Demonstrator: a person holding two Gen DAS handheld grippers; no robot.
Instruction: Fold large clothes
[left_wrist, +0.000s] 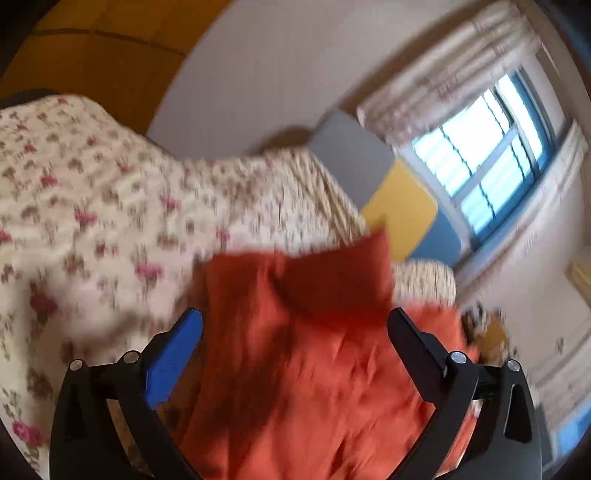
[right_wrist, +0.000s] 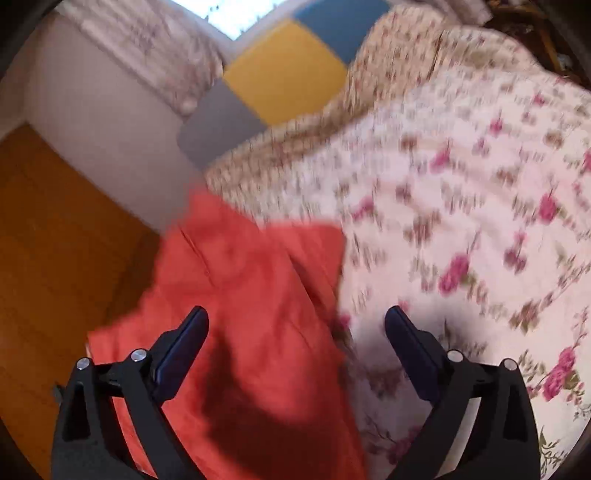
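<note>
Left wrist, orange garment (left_wrist: 295, 350) on floral bedspread (left_wrist: 92, 203), window (left_wrist: 487, 155) beyond

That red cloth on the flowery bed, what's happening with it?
Someone is folding it with two hand-held grippers. The red cloth lies on the flowery bedspread. Both the left gripper and the right gripper are wide open above it, and neither is pinching the cloth. The pictures are blurry, so how neatly it is folded is hard to tell.

Floral-covered bed (left_wrist: 110, 206), bright window (left_wrist: 484, 147), patterned curtain (left_wrist: 454, 66), wooden floor (right_wrist: 55, 240)
</note>
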